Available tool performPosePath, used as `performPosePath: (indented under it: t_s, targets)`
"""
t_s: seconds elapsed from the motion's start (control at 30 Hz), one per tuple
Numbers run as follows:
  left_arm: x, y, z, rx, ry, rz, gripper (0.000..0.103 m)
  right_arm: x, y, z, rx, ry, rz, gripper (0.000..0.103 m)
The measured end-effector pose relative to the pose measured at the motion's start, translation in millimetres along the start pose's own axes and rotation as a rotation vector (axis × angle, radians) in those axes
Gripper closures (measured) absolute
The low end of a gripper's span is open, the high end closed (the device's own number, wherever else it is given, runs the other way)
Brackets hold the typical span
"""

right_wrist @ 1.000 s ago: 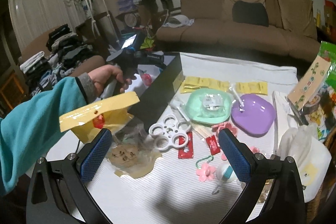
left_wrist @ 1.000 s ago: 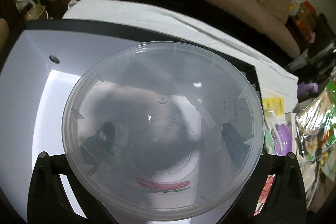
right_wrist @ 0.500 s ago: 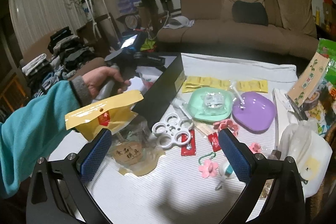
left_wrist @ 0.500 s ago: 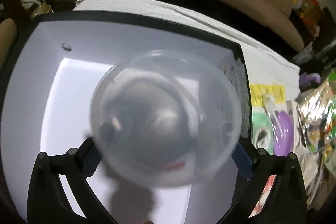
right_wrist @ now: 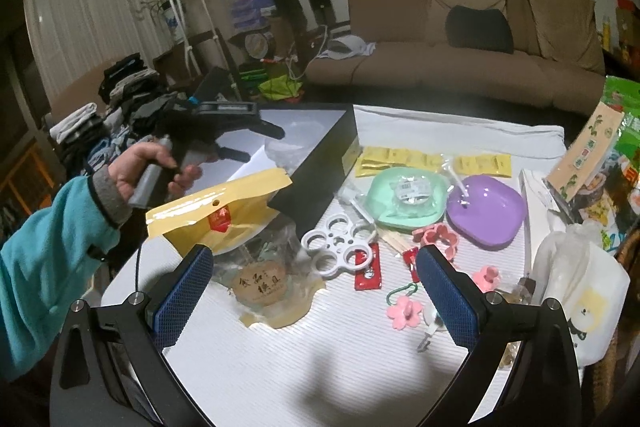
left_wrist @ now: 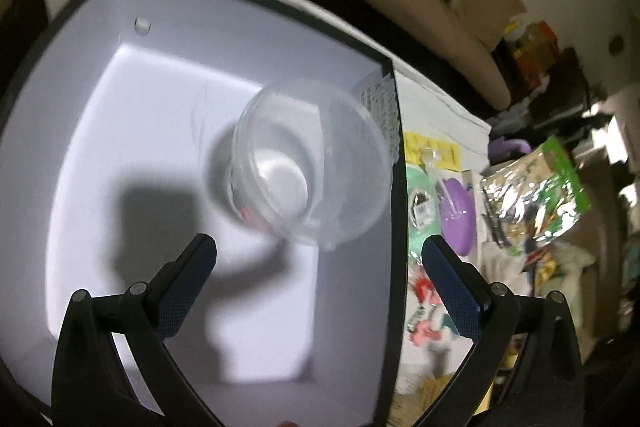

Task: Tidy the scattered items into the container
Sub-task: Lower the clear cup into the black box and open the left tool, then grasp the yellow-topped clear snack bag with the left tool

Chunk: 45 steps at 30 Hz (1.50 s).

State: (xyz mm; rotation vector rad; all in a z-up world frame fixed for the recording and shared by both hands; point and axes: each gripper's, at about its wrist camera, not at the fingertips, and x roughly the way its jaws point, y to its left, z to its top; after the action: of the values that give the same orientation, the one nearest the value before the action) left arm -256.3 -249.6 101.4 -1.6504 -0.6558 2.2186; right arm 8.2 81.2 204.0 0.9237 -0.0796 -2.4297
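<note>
A clear plastic tub [left_wrist: 312, 163] lies tilted inside the black box [left_wrist: 394, 219], on its white floor near the right wall. My left gripper [left_wrist: 318, 251] hangs open above the box, with nothing between its fingers. From the right wrist view the same box [right_wrist: 320, 163] stands at the table's left, with the left gripper [right_wrist: 256, 143] over it, held by a hand in a teal sleeve. My right gripper [right_wrist: 314, 259] is open above the table, over a white ring holder [right_wrist: 340, 243] and a clear round packet [right_wrist: 264, 283].
On the white mat lie a yellow pouch [right_wrist: 216, 215], a green dish [right_wrist: 408, 195], a purple dish [right_wrist: 486, 211], red sachets [right_wrist: 368, 267], pink flower clips [right_wrist: 404, 311], yellow sachets [right_wrist: 400, 159] and a white bag [right_wrist: 580, 291]. A brown sofa [right_wrist: 460, 55] stands behind.
My left gripper has let go of the clear tub, which dropped into the box and came to rest tilted near its right wall. The right gripper stayed open, nearly still.
</note>
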Motion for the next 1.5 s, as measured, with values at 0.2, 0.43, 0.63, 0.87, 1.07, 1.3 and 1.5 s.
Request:
performPosePath:
  t_s: [0.2, 0.43, 0.63, 0.87, 1.07, 1.3, 1.5]
  targets:
    - [29, 6, 3, -0.103, 0.080, -0.023, 0.001, 3, 5, -3, -0.008, 0.011, 0.007, 0.000]
    - [61, 2, 20, -0.173, 0.088, -0.065, 0.005, 9, 3, -5, -0.022, 0.023, 0.001, 0.000]
    - [81, -6, 51, -0.202, 0.064, -0.072, 0.005, 20, -6, -10, -0.012, 0.041, -0.010, 0.000]
    - [108, -1, 68, -0.280, 0.093, -0.059, 0.002, 26, -19, -14, 0.006, 0.051, -0.020, 0.000]
    - [75, 1, 43, -0.208, 0.098, -0.035, 0.001, 21, -15, -15, 0.003, 0.042, -0.013, 0.000]
    - [-38, -20, -28, 0.061, -0.081, 0.033, 0.001, -2, -5, -16, -0.015, 0.019, -0.001, 0.000]
    - [-113, -45, -142, 0.205, -0.313, 0.134, 0.001, -25, 7, -23, -0.044, 0.001, 0.007, 0.000]
